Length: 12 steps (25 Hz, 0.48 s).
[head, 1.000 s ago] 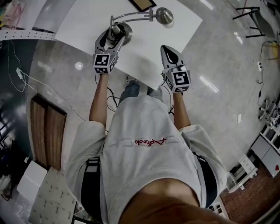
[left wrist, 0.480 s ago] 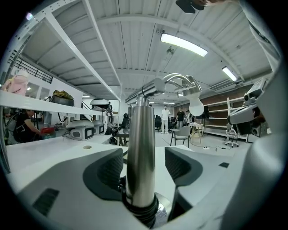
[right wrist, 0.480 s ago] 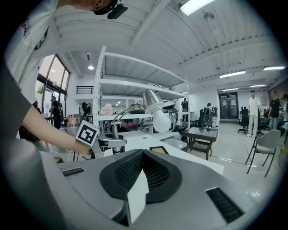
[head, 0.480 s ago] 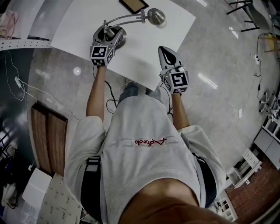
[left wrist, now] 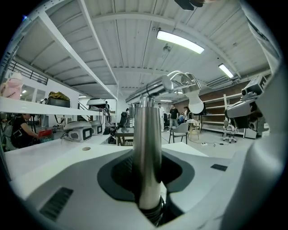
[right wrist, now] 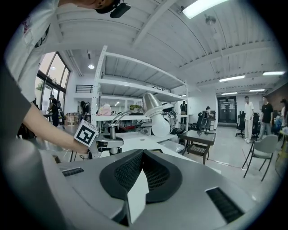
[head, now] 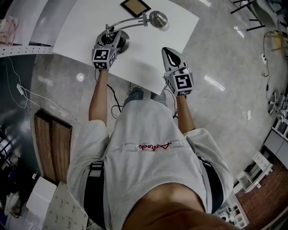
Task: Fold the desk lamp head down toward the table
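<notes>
**Left gripper clamping the lamp's post**

The desk lamp [head: 122, 40] is standing on the white table [head: 148, 58]. Its post [left wrist: 147, 148] is rising upright from the round base [head: 125, 41]. The curved arm is carrying the lamp head [head: 158, 19] out to the right of the base, raised above the tabletop. A picture frame [head: 135, 6] is lying just beyond the lamp.

The left gripper [head: 109, 38] is reaching nearly level over the base, its 2 jaws pressing on the post. The right gripper [head: 171, 53] is hovering over the table to the right of the lamp, well apart from it, jaws together on nothing.

Against 1 second ago, the left gripper is sitting further in over the base. Its jaws, then spread wide, have just been closing onto the post. The right gripper is keeping its place.
</notes>
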Each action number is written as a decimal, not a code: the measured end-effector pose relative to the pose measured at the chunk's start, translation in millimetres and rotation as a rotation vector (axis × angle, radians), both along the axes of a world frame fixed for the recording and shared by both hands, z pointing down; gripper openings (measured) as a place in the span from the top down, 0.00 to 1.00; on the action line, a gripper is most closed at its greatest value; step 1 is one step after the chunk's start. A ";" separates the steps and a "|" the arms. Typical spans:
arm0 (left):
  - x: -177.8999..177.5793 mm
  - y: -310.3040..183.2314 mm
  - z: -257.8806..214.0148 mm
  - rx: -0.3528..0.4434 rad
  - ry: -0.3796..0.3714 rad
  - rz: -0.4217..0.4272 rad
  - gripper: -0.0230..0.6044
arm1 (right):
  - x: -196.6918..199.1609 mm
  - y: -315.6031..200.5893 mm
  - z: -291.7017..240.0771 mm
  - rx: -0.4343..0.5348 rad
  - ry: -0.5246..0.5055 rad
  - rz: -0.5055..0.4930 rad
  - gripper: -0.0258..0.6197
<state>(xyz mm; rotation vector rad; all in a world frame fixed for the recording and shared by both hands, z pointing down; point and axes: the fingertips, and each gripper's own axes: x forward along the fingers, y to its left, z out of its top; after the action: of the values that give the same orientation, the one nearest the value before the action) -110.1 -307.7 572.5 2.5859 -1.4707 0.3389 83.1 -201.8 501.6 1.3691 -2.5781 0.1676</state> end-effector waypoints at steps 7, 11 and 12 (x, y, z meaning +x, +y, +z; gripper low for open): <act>-0.8 -0.4 1.3 -0.002 0.003 0.012 0.73 | -5.4 -9.2 -14.8 0.188 0.449 0.014 0.91; 2.4 0.7 1.4 -0.004 0.003 0.018 0.73 | -11.2 -9.4 -24.4 0.274 0.599 0.003 0.91; 3.4 1.0 1.4 -0.004 0.004 0.020 0.73 | -12.1 -9.3 -27.4 0.283 0.593 0.006 0.91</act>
<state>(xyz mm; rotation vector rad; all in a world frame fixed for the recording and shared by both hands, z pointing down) -106.7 -306.7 573.9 2.5984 -1.4424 0.3387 71.0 -211.1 474.2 1.2645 -2.1427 -0.5407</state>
